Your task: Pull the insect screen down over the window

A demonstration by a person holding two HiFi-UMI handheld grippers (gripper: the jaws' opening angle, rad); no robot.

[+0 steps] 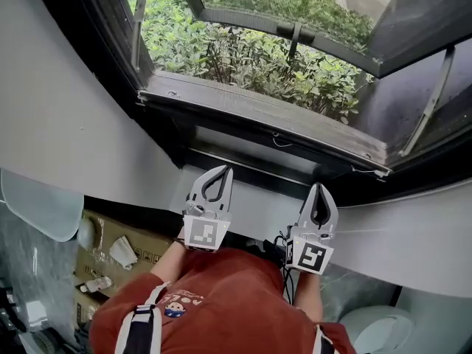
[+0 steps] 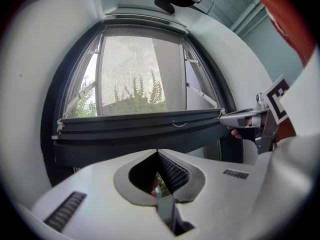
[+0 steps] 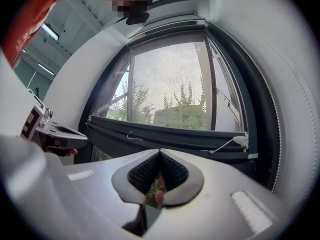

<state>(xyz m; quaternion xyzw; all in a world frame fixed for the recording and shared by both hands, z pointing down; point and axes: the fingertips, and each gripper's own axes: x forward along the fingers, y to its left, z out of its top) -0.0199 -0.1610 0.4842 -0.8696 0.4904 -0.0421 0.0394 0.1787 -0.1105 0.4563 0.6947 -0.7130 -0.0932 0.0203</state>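
- dark bottom bar (image 1: 258,113) of the insect screen runs across the window opening in the head view, with leafy plants (image 1: 243,57) showing beyond it
- the left claw (image 1: 223,170) and right claw (image 1: 318,186) are held side by side and level, pointing toward the window, with their tips just below that bar in the picture; one faces each half of the bar, likely so a pull stays even and the bar does not tilt
- both claws look pinched together here with nothing in them; whether their tips touch the bar i cannot tell from this view
- left gripper view: the left claw is closed right to the tip and grips nothing; the bar (image 2: 140,121) lies beyond and above the tip, apart from it, and the mesh (image 2: 140,74) covers the window above the bar, leaving a gap below
- right gripper view: the right claw is likewise closed on nothing; the bar (image 3: 170,136) sits above and past its tip, and a cord with a white end piece (image 3: 241,140) hangs near the bar's right end
- judging from this, the screen is part way down and the bar has yet to be caught or pressed from above before it can go lower
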